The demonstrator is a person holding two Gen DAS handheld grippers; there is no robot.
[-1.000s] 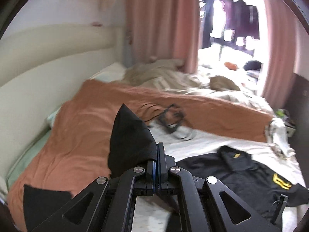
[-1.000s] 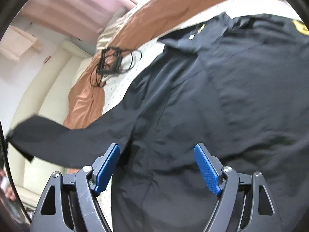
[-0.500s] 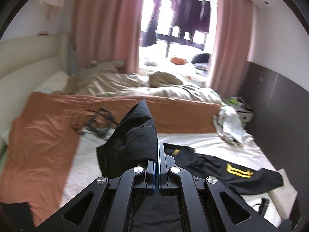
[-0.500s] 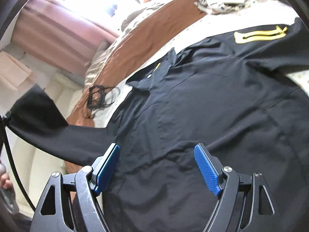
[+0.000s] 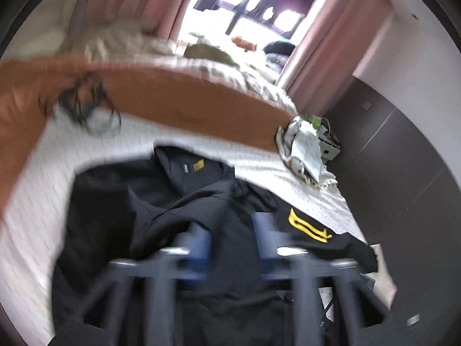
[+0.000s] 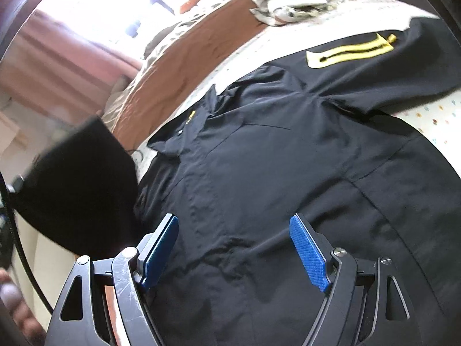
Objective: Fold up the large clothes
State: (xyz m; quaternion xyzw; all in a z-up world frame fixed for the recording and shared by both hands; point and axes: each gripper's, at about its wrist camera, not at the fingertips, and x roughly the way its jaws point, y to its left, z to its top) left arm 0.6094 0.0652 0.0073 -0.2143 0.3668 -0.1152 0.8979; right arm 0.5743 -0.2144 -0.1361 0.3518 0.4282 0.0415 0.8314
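Observation:
A large black shirt with a yellow sleeve patch lies on the white dotted bed sheet. It also shows in the left wrist view, blurred, with the patch at the right. My left gripper is open over the shirt's middle with nothing between its blue pads. The shirt's left sleeve hangs in the air at the left of the right wrist view. My right gripper is open and empty above the shirt's lower body.
An orange-brown blanket crosses the bed behind the shirt, with a tangle of black cables on it. A crumpled pale cloth lies at the bed's right edge. Dark cabinets stand to the right; pink curtains frame the window.
My left gripper swung the sleeve right over the shirt's body, then opened and let go of it. My right gripper stayed open and shifted slightly.

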